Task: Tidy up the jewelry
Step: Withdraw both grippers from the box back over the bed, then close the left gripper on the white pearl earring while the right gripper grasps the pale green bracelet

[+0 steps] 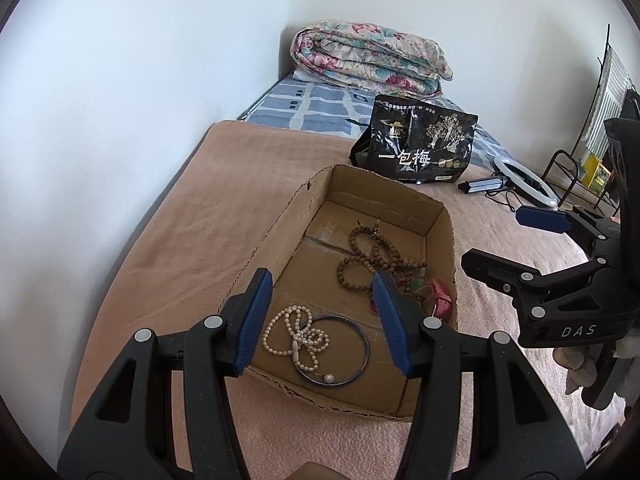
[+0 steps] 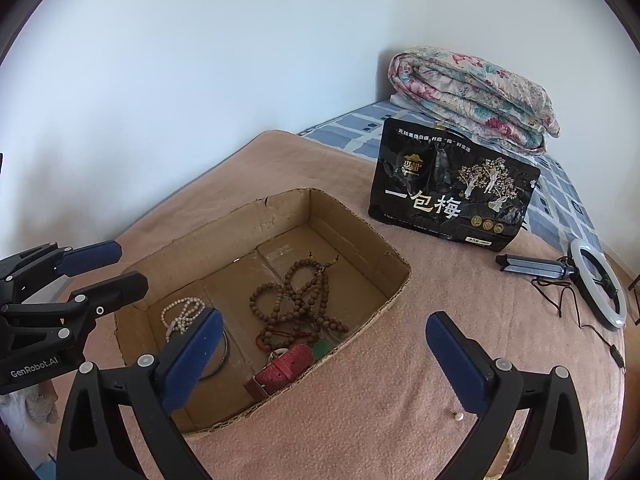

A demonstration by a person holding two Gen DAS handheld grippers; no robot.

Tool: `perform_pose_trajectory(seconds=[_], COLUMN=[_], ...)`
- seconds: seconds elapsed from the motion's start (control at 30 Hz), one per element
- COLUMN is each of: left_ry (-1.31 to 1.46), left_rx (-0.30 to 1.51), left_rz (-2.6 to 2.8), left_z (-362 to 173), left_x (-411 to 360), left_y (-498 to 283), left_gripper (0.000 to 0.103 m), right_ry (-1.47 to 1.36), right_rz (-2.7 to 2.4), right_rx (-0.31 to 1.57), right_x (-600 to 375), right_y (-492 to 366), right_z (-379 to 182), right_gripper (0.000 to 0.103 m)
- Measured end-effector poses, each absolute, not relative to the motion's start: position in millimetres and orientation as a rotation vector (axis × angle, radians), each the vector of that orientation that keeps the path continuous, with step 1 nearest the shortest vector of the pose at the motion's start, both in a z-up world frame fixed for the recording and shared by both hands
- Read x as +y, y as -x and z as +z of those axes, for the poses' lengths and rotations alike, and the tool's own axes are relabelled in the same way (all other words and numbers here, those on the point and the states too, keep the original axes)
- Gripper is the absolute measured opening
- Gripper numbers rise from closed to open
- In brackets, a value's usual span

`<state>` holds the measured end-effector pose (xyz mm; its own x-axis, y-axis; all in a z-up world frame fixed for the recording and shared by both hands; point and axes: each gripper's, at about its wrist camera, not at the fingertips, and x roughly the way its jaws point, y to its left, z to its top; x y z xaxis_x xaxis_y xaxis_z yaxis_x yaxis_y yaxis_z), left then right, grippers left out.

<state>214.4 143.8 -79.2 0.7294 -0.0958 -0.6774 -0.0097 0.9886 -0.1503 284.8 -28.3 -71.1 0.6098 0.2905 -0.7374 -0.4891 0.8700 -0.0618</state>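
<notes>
A shallow cardboard box (image 1: pixel 276 220) (image 2: pixel 280 208) lies on the pink blanket. Inside are a white pearl necklace (image 1: pixel 296 334) (image 2: pixel 182 314), a dark bangle (image 1: pixel 360 356), brown wooden bead strings (image 1: pixel 376 256) (image 2: pixel 296 300), a red watch strap (image 2: pixel 282 372) and a green piece (image 2: pixel 322 347). My left gripper (image 1: pixel 322 316) is open and empty, above the box's near end over the pearls and bangle. My right gripper (image 2: pixel 324 360) is open and empty, above the box's near right wall; it also shows in the left wrist view (image 1: pixel 508 240). A small pearl earring (image 2: pixel 457 415) lies on the blanket outside the box.
A black snack bag (image 1: pixel 416 140) (image 2: pixel 452 192) stands behind the box. A ring light with tripod (image 2: pixel 592 280) (image 1: pixel 524 180) and its cable lie at the right. A folded floral quilt (image 2: pixel 472 96) sits at the far end against the white wall.
</notes>
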Motion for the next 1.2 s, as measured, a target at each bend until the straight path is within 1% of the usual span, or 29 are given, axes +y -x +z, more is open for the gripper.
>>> perform_pose_trajectory(seconds=[0.33,0.7,0.97,1.2], left_ry=[0.112,0.070,0.050,0.048], left_rx=[0.714,0.686,0.701,0.724], left_rz=[-0.097,-0.207,-0.297,-0.353], left_z=[-61,-51,-55,-67], left_x=[113,51,3,-32], left_y=[-203,-197,-201,-211], left_gripper=[0.054,0.054,0.054,0.054], right_ry=[0.288,0.210,0.162,0.133], right_rz=[0.406,0.304,0.214,0.179], right_rx=[0.770,0.782,0.819,0.873], right_x=[-71,-162,-227,-263], right_y=[-267,-255,-252,-251], right_z=[-58,-54,-68,-88], right_gripper=[0.103,0.103,0.103,0.103])
